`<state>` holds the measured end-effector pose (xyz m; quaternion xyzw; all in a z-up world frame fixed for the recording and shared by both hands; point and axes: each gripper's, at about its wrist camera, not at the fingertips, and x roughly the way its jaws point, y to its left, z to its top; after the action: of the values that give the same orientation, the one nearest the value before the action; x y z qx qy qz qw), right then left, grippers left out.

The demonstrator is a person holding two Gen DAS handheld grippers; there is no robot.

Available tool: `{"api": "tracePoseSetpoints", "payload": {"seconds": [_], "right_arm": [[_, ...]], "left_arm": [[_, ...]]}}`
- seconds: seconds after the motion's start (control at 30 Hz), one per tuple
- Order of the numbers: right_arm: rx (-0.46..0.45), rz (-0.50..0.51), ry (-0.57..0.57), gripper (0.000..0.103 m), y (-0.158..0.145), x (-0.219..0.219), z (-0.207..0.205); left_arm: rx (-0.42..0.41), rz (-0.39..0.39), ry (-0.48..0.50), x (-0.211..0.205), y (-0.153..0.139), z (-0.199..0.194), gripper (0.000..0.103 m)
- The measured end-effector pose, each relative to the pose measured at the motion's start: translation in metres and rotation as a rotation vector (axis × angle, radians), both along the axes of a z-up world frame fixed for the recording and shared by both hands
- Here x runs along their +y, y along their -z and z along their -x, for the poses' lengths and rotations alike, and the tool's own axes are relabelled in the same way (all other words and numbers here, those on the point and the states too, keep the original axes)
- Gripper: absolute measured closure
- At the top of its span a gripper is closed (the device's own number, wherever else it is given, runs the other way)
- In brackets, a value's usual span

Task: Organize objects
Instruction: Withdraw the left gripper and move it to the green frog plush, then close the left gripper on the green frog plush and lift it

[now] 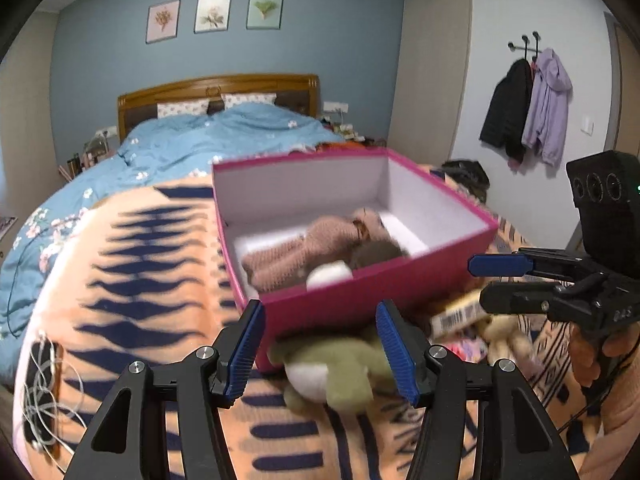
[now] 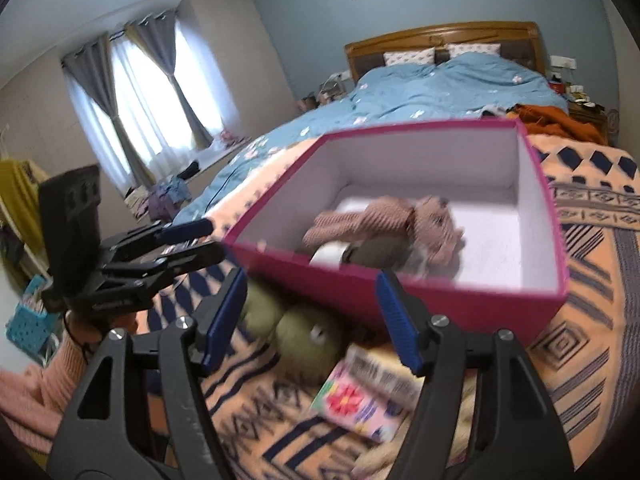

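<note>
A pink box (image 1: 360,304) (image 2: 460,304) stands on the orange patterned blanket (image 1: 140,280). Inside it lie a brown knitted plush toy (image 1: 312,248) (image 2: 384,216), a white thing (image 1: 328,274) and a dark one. A green plush toy (image 1: 336,364) (image 2: 304,336) lies on the blanket against the box's near wall. My left gripper (image 1: 320,352) is open, its fingers either side of the green toy. My right gripper (image 2: 310,320) is open, above the green toy and a small colourful box (image 2: 360,396) (image 1: 456,316). A beige plush (image 1: 508,340) lies beside that box.
The blanket covers a bed with a blue duvet (image 1: 224,136) and wooden headboard (image 1: 216,88). A phone with white cable (image 1: 42,396) lies at the blanket's left. Jackets (image 1: 528,108) hang on the right wall. Curtained window (image 2: 144,92) at left.
</note>
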<state>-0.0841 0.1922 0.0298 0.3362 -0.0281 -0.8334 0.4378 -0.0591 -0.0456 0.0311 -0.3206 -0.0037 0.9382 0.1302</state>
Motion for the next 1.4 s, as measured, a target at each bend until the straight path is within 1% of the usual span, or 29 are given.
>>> {"api": "tracePoseSetpoints", "payload": {"seconds": [0.07, 0.17, 0.2, 0.3, 0.4, 0.5, 0.6, 0.73, 0.87, 1.1, 1.23, 1.33, 1.37, 1.4], "right_arm": [[-0.026, -0.018, -0.023, 0.035, 0.011, -0.005, -0.005], [-0.036, -0.051, -0.039, 0.035, 0.025, -0.014, -0.011], [-0.057, -0.055, -0.048, 0.035, 0.030, -0.019, -0.011], [-0.088, -0.078, -0.051, 0.035, 0.043, -0.029, -0.008], [-0.112, -0.095, -0.047, 0.035, 0.052, -0.038, -0.004], [-0.115, -0.112, -0.038, 0.035, 0.058, -0.042, -0.003], [-0.115, -0.129, -0.017, 0.035, 0.060, -0.045, 0.001], [-0.121, -0.131, -0.004, 0.035, 0.062, -0.044, 0.004], [-0.119, -0.130, 0.002, 0.035, 0.060, -0.045, 0.005], [-0.114, -0.137, 0.009, 0.035, 0.057, -0.051, 0.009], [-0.117, -0.137, 0.001, 0.035, 0.057, -0.051, 0.009], [-0.113, -0.149, -0.019, 0.034, 0.057, -0.052, 0.006], [-0.108, -0.155, -0.027, 0.033, 0.058, -0.053, 0.005], [-0.101, -0.161, -0.036, 0.033, 0.058, -0.054, 0.004]], "left_arm": [[-0.036, 0.000, 0.009, 0.001, 0.012, 0.001, 0.044], [-0.081, -0.002, 0.016, 0.003, 0.026, 0.002, 0.044], [-0.092, -0.005, 0.014, 0.003, 0.030, 0.003, 0.044], [-0.102, -0.033, 0.014, 0.000, 0.034, 0.004, 0.044], [-0.104, -0.045, 0.010, -0.001, 0.035, 0.002, 0.044], [-0.113, -0.059, 0.016, -0.003, 0.038, 0.001, 0.044], [-0.128, -0.068, 0.010, -0.004, 0.039, -0.001, 0.044], [-0.167, -0.075, 0.004, -0.006, 0.049, -0.002, 0.044], [-0.184, -0.065, 0.002, -0.005, 0.056, -0.005, 0.044], [-0.148, -0.095, 0.005, -0.012, 0.043, -0.007, 0.044], [-0.127, -0.093, 0.007, -0.012, 0.036, -0.004, 0.044], [-0.136, -0.102, 0.009, -0.012, 0.037, -0.001, 0.044], [-0.143, -0.110, 0.017, -0.012, 0.038, -0.001, 0.048], [-0.151, -0.126, 0.037, -0.011, 0.040, -0.002, 0.054]]}}
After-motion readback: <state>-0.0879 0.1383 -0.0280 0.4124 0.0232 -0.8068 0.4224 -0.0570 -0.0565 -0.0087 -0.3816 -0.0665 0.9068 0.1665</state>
